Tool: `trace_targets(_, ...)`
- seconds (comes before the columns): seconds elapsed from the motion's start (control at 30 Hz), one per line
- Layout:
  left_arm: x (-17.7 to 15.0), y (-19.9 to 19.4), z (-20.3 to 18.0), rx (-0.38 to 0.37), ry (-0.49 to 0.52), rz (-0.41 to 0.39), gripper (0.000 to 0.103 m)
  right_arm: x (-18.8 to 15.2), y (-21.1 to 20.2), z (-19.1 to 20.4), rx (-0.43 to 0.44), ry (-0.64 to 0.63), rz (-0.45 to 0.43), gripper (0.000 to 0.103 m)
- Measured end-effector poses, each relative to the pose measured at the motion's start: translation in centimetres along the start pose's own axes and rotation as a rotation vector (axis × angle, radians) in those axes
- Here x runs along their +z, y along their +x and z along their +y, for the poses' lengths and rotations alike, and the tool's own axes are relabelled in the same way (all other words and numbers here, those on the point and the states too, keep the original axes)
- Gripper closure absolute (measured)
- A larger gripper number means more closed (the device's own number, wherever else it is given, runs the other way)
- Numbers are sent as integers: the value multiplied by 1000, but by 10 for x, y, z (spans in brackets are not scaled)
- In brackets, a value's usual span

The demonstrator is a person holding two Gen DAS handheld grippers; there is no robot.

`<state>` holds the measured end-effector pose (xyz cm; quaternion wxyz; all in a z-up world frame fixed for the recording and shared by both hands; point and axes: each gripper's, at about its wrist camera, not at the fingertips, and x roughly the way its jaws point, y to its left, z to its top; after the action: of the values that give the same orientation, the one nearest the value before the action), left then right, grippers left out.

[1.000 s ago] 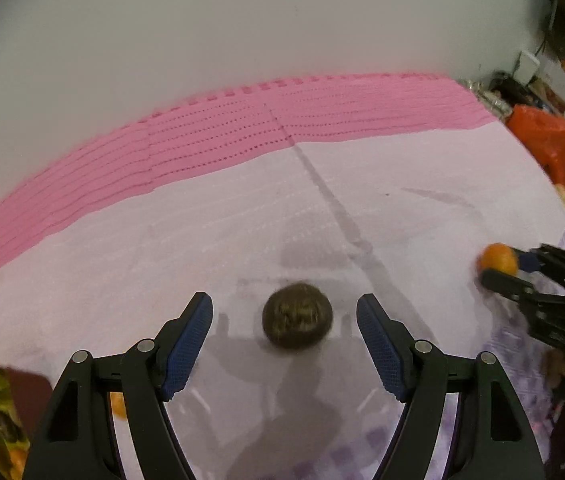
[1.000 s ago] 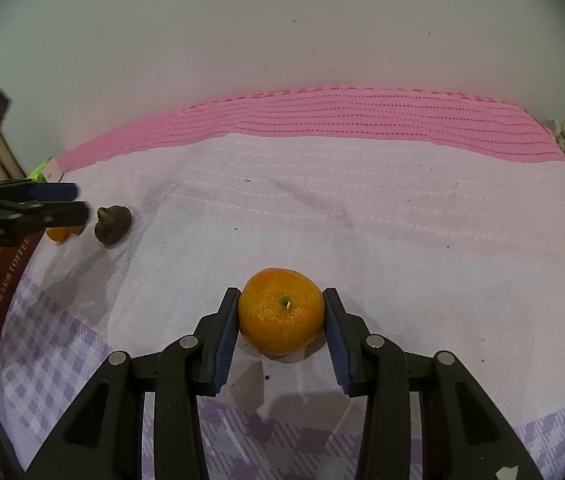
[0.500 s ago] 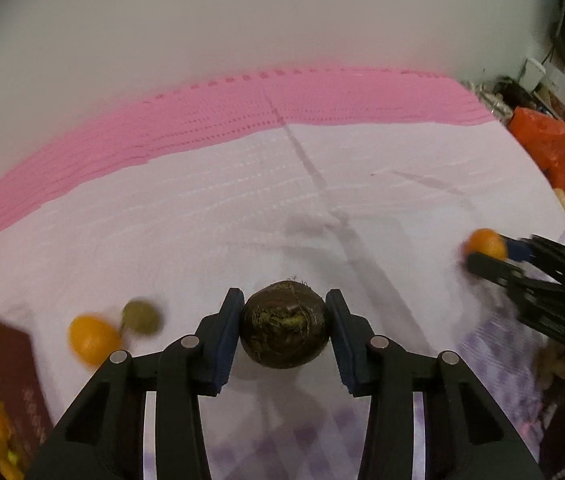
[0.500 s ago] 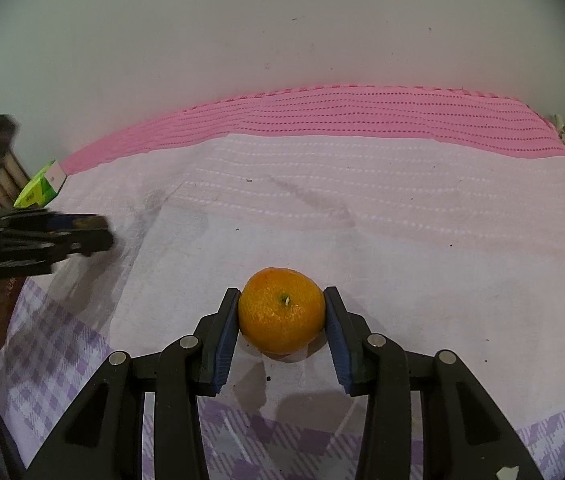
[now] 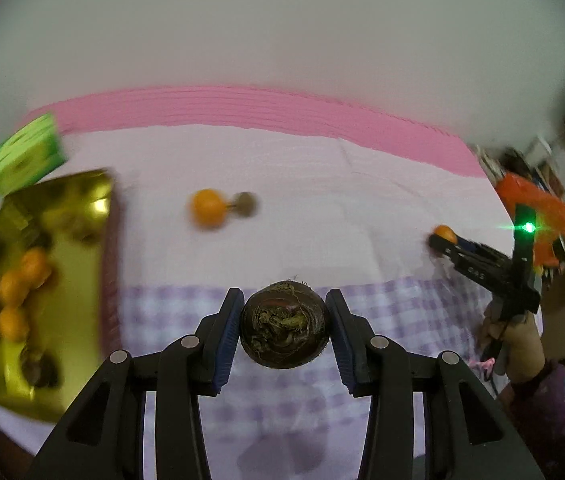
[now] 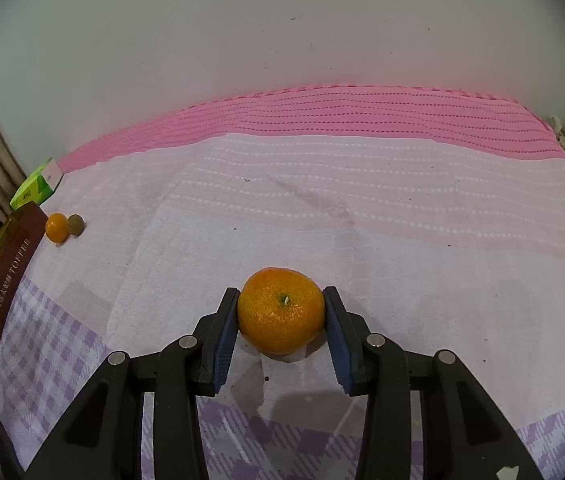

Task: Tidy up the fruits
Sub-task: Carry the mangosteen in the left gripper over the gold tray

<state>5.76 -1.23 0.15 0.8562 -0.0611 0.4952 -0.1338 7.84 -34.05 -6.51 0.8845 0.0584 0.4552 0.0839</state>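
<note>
Both fruits gripped; the brown one now lifted toward the tray.

Left wrist: the left hand-held gripper [image 5: 285, 326], open a second ago around the brown fruit [image 5: 285, 326], is now closed on it and raised over the checked cloth [image 5: 186, 308], so it is judged bound for the gold tray [image 5: 42, 292] at left. Right wrist: the right hand-held gripper [image 6: 281, 312] is still clamped on the orange [image 6: 281, 312], unmoved on the cloth. "TOFFEE" can be read on the tray's side [image 6: 8, 268].

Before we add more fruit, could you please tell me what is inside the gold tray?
The gold tray holds three oranges and some dark brown fruits; blur and glare keep me from counting those.
</note>
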Motion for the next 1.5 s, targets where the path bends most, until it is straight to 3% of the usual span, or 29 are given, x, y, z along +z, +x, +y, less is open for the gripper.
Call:
trace_targets(0.37, -22, -50, 117, 167, -213, -108, 60, 0, 2, 8, -56, -40, 10, 65)
trace_targets(0.57, -27, -49, 155, 258, -256, -137, 60, -1, 2, 12, -81, -56, 14, 65)
trace_targets(1.5, -28, -7, 161, 311, -207, -55, 60, 1, 2, 13, -93, -70, 19, 65)
